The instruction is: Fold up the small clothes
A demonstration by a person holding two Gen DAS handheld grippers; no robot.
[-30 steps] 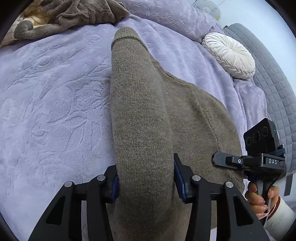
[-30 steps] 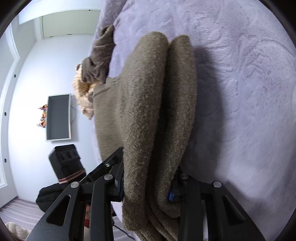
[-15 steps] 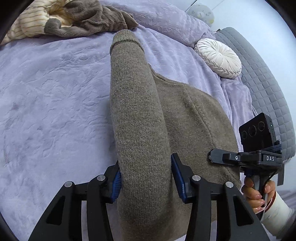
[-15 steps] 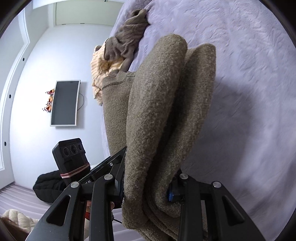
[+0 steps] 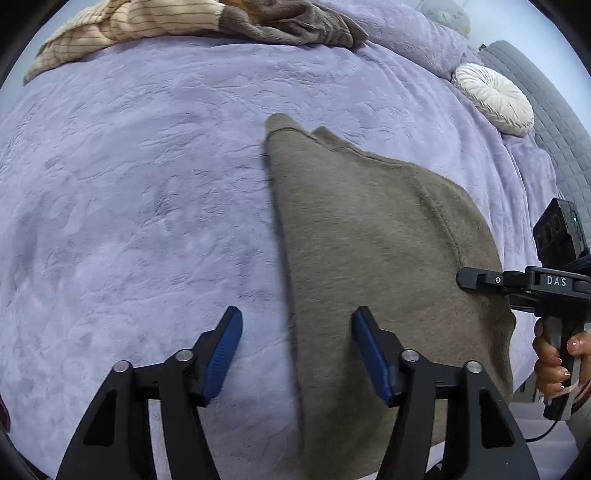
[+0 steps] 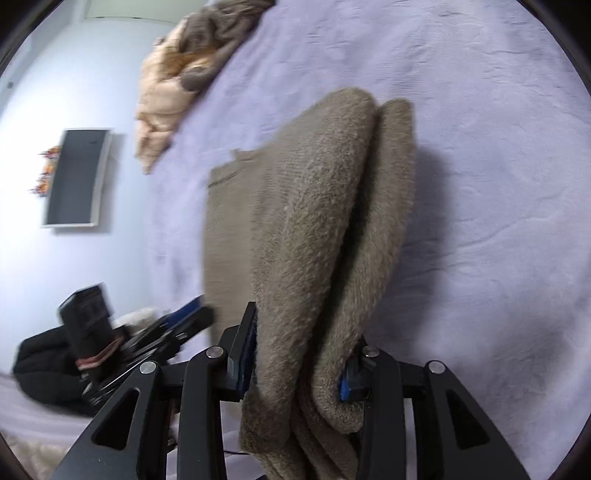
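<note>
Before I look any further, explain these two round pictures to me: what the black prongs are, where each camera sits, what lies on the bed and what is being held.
There is no robot here. A person holds a hand-operated gripper in each hand, and each carries a fisheye camera looking along its two black fingers, hence the round, bent pictures.

The left wrist view shows the left gripper. Its jaws have just been opening and now stand apart, pressing on nothing; the edge of the brown sweater lies on the bed beneath them. At the right you see the person's hand on the other tool.

The right wrist view shows the right gripper clamped on a thick folded bunch of that sweater.

Everything lies on a lilac bedspread. Further back are a heap of other clothes and a round white cushion.
</note>
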